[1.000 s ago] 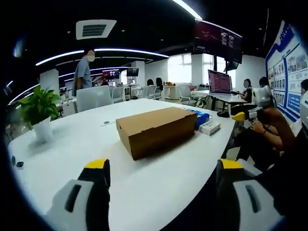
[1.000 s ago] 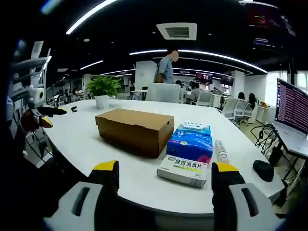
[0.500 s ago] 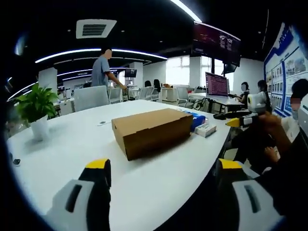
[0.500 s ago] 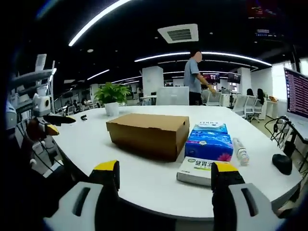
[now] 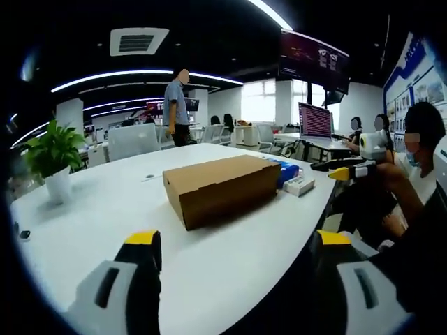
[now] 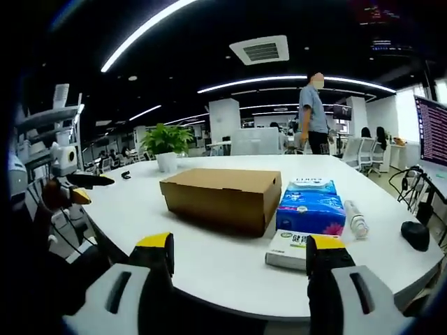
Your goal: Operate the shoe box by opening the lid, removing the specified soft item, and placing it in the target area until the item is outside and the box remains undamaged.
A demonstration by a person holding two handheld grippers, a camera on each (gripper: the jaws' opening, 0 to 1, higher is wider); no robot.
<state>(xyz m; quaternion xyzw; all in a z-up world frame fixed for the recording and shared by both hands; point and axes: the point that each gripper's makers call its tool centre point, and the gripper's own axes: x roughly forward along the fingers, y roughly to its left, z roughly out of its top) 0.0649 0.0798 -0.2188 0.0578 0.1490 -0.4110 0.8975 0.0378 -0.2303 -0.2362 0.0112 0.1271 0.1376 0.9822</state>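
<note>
In the left gripper view, the left tongs (image 5: pixel 234 251) hung released above the near edge of the white surface (image 5: pixel 105 209) — well short of the shut shoe box (image 5: pixel 222 188) at its middle. In the right gripper view, the right tongs (image 6: pixel 241 252) were likewise spread and empty; the shoe box (image 6: pixel 222 198) lay just beside a blue tissue pack (image 6: pixel 311 207) and a medicine carton (image 6: pixel 295 249). Prying the cardboard lid from one corner could tear it — or shove the box into those neighbours.

Dim room under bright ceiling light strips (image 6: pixel 150 26), pale sheen on desk (image 5: pixel 105 216), strong fisheye bending, soft edges.
</note>
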